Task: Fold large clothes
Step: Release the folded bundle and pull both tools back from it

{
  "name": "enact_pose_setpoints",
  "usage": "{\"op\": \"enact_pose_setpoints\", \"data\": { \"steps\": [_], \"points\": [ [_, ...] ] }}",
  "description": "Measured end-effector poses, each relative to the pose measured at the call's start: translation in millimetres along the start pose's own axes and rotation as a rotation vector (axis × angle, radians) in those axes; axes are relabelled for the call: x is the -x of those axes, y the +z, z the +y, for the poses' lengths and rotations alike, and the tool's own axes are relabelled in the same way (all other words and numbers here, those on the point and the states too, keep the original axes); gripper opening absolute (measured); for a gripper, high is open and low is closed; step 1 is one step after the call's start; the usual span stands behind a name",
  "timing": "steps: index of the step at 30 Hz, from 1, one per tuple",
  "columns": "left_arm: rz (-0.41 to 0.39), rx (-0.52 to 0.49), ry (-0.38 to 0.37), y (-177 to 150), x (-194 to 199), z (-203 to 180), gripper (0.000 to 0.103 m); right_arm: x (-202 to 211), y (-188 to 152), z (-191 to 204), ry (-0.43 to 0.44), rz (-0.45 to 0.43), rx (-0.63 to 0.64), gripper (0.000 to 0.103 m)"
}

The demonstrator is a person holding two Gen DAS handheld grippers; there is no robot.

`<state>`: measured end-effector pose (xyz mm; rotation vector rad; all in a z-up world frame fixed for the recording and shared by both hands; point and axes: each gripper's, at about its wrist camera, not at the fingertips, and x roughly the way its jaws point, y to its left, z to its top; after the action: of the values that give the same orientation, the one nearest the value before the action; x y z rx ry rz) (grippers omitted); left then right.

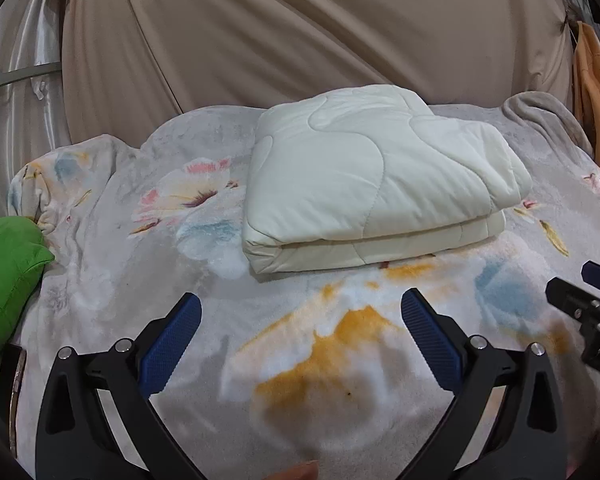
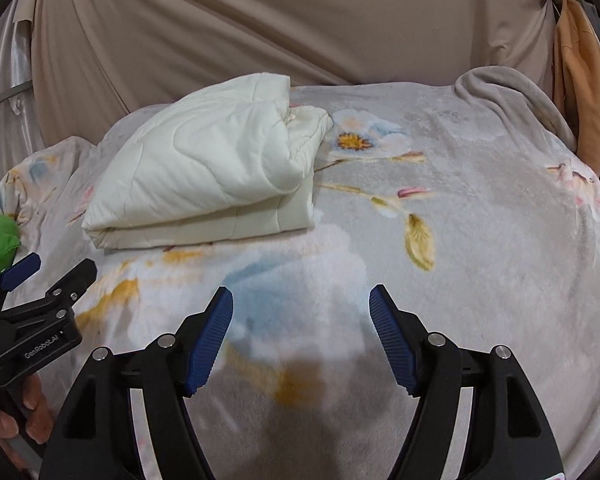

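A cream quilted comforter lies folded in a thick rectangle on the flowered blanket; in the right wrist view the comforter sits at the left. My left gripper is open and empty, in front of the comforter's near edge and apart from it. It also shows at the left of the right wrist view. My right gripper is open and empty over bare blanket, to the right of the comforter. Its tip shows at the right edge of the left wrist view.
A green pillow lies at the blanket's left edge. A beige curtain hangs behind the bed. An orange garment hangs at the far right. The blanket bunches into a grey ridge at the back right.
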<state>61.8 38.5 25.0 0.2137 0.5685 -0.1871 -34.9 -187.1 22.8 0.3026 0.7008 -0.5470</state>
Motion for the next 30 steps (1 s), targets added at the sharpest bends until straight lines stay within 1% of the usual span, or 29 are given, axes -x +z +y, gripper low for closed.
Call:
{"op": "enact_pose_setpoints", "data": {
  "steps": [2,5,7,9,11,13,14,15,16,17,18,19,20,22,24,25,27,28,29,30],
  "points": [
    [-0.002,0.001,0.008,-0.8,-0.2,-0.3,0.098,-2.6,-1.7,3.7,-0.018,0.011,0.014,0.069],
    [-0.008,0.022,0.009,1.0,1.4,4.2,0.098,-2.4,-2.0,4.4,-0.015,0.01,0.019,0.069],
    [-0.026,0.031,0.002,9.8,4.2,10.5,0.098,1.3,4.9,3.8,0.024,-0.001,0.013,0.069],
    [-0.044,0.054,0.003,26.0,3.6,21.6,0.098,3.9,22.9,5.1,0.063,-0.004,0.017,0.06],
    [-0.051,0.088,0.007,42.8,-4.9,33.8,0.098,3.4,45.5,6.2,0.091,-0.013,0.017,0.029],
    [-0.034,0.116,0.018,56.0,-21.6,44.5,0.098,-2.3,68.3,8.4,0.12,-0.018,0.006,0.018],
    [-0.011,0.128,0.016,60.9,-33.6,48.7,0.098,-8.6,80.1,10.3,0.125,-0.024,0.003,0.015],
    [0.013,0.13,0.016,63.4,-44.8,50.7,0.098,-15.6,87.9,12.7,0.116,-0.025,0.006,0.015],
    [0.04,0.135,0.032,63.9,-57.0,52.9,0.098,-25.6,93.8,15.3,0.101,-0.015,0.016,0.014],
    [0.072,0.124,0.054,62.0,-71.4,53.4,0.098,-42.3,96.5,18.6,0.064,0.017,0.037,0.013],
    [0.089,0.112,0.054,58.3,-81.7,53.2,0.098,-59.1,95.0,19.3,0.018,0.054,0.052,0.013],
    [0.099,0.112,0.036,53.9,-89.3,53.6,0.098,-80.9,87.3,19.9,-0.01,0.11,0.07,0.013],
    [0.112,0.118,0.02,48.8,-95.2,53.2,0.098,-95.4,79.4,19.3,-0.001,0.144,0.078,0.014],
    [0.099,0.117,0.036,45.6,-94.6,51.4,0.098,-100.8,66.2,23.3,-0.026,0.099,0.112,0.014],
    [0.091,0.101,0.057,47.9,-89.1,50.5,0.098,-91.9,69.0,32.8,-0.063,0.093,0.152,0.016],
    [0.086,0.098,0.061,49.0,-81.8,50.1,0.098,-86.6,70.9,33.7,-0.068,0.09,0.15,0.017],
    [0.069,0.092,0.048,47.5,-63.0,48.4,0.098,-63.1,71.8,31.5,-0.044,0.066,0.122,0.023],
    [0.062,0.089,0.039,44.7,-52.9,46.1,0.098,-49.8,69.6,29.5,-0.029,0.052,0.108,0.033],
    [0.056,0.087,0.024,39.8,-41.6,43.2,0.098,-34.2,63.9,25.8,-0.015,0.038,0.088,0.051],
    [0.048,0.083,0.012,34.6,-32.5,39.2,0.098,-22.4,57.2,23.4,-0.007,0.03,0.073,0.057]
  ]
}}
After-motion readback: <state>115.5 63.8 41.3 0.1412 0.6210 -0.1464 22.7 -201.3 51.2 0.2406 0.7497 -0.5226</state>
